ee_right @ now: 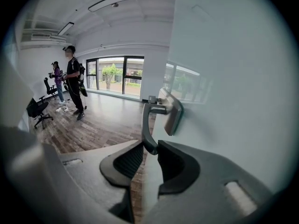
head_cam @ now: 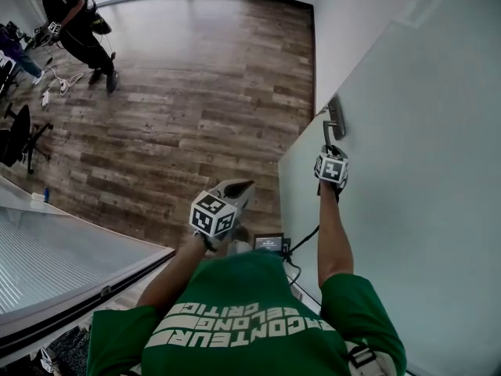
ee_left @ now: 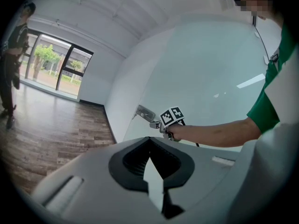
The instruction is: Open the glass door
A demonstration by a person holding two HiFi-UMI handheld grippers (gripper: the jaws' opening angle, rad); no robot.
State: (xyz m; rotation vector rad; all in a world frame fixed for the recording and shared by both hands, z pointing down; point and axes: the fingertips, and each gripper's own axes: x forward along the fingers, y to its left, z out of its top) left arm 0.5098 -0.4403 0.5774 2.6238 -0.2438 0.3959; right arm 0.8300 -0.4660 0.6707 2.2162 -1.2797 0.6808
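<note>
The frosted glass door [head_cam: 423,131] fills the right side of the head view and stands ajar, with wood floor showing past its free edge. Its metal lever handle [head_cam: 328,131] hangs turned downward from a plate. My right gripper [head_cam: 332,149] is shut on the lever's lower end; in the right gripper view the lever handle [ee_right: 148,125] runs down between the dark pads [ee_right: 174,164] of my right gripper [ee_right: 150,146]. My left gripper [head_cam: 244,186] hangs free in front of my chest, shut and holding nothing. The left gripper view shows its closed tips [ee_left: 149,138], the door handle [ee_left: 145,112] and the right gripper [ee_left: 155,123] beyond.
A white wall [head_cam: 344,30] meets the door at the hinge side. A glass partition with a dark frame [head_cam: 86,288] lies at lower left. A person in black [head_cam: 78,22] stands far across the wood floor [head_cam: 196,92], near an office chair [head_cam: 19,135].
</note>
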